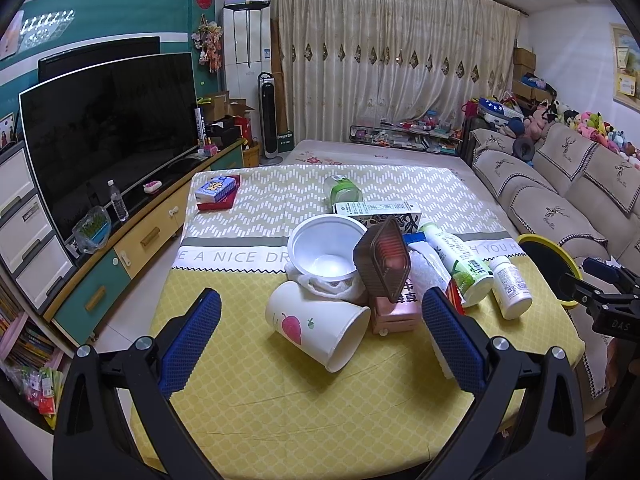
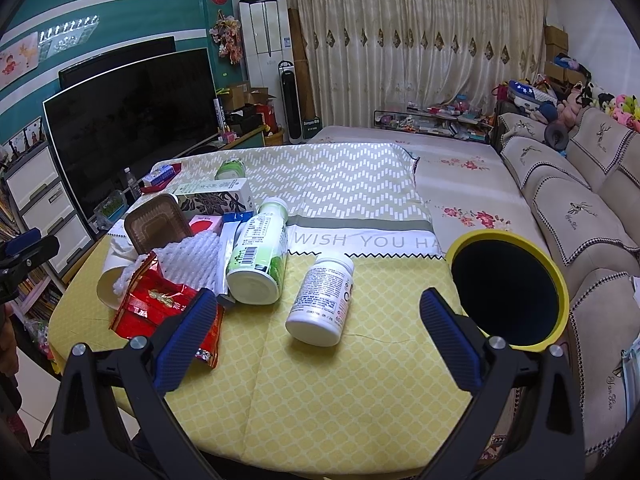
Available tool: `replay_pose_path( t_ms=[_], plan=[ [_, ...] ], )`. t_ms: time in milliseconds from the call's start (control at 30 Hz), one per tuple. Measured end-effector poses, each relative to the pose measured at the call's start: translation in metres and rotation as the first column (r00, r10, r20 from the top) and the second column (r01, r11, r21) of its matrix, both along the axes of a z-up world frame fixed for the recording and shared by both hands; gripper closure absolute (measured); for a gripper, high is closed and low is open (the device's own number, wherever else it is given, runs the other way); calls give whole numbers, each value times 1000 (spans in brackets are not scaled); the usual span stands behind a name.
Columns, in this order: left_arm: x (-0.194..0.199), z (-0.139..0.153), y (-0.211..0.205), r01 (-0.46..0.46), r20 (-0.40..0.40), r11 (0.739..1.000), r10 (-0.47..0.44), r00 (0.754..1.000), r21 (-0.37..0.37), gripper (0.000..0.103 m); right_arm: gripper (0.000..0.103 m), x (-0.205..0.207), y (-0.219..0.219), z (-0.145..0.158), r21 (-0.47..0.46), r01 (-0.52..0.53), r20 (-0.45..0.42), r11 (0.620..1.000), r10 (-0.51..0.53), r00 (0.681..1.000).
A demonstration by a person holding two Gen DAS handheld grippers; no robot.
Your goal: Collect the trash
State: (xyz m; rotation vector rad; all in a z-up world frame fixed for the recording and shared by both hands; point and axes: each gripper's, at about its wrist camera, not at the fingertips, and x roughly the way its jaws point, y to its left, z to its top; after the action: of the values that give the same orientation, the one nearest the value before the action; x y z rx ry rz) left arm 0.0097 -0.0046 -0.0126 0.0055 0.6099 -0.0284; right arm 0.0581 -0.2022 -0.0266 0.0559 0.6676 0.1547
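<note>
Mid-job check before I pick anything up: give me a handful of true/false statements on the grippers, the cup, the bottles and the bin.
1. The left gripper is open and holds nothing. True.
2. The paper cup stands upright. False: it lies on its side, mouth toward the camera.
3. The small white pill bottle lies on its side on the yellow tablecloth. True.
4. The right gripper is shut on the pill bottle. False: it is open, apart from the bottle.
5. The yellow-rimmed bin is at the table's left edge. False: it is at the right edge, by the sofa.
6. The green-labelled bottle lies on its side beside the pill bottle. True.
</note>
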Motion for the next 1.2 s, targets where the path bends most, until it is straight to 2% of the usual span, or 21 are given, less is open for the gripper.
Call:
replay_pose_path(
  t_ms=[233, 367, 433, 533, 733, 867, 900, 933, 1000, 1067, 1200],
  plan=[
    [2, -2, -1, -1, 0, 1000, 1, 1000, -2, 4, 6, 5, -3, -9, 27, -12, -5, 1000, 12, 1000],
    [2, -2, -1, 0, -1, 1000, 0, 1000, 2, 4, 8, 16, -5, -34, 40, -10, -60, 999, 12, 998],
    [4, -2, -1, 1, -4, 1000, -1, 1000, 3, 4, 22, 20, -4, -45, 28, -2, -82, 1000, 5, 997],
    [6, -3, -1, 1, -6, 1000, -1, 1000, 1, 4, 33, 26, 2, -62, 12, -10, -112, 1000, 11, 994],
    [17, -11, -2, 8, -33, 1000, -8, 999, -8, 4, 35, 37, 3, -79, 33, 26, -117, 999, -22, 993],
    [26, -16, -3, 18, -49, 1000, -19, 999, -17, 4, 38, 46, 4, -83, 32, 51, -125, 998, -47, 991],
    [27, -17, -3, 20, -51, 1000, -21, 998, -19, 4, 51, 49, 3, -85, 28, 53, -133, 998, -49, 990],
    [29, -18, -4, 23, -54, 1000, -24, 998, -20, 4, 58, 50, 4, -85, 20, 56, -141, 998, -52, 989],
    [32, -19, -4, 27, -57, 999, -28, 998, -22, 4, 58, 49, 3, -83, 1, 68, -134, 998, -67, 989],
    [34, -19, -5, 30, -59, 999, -31, 998, -22, 4, 58, 46, -2, -76, 47, 54, -123, 997, -48, 991],
    [36, -18, -5, 36, -52, 999, -37, 998, -19, 4, 58, 38, -13, -52, 56, 56, -57, 997, -53, 997]
  ],
)
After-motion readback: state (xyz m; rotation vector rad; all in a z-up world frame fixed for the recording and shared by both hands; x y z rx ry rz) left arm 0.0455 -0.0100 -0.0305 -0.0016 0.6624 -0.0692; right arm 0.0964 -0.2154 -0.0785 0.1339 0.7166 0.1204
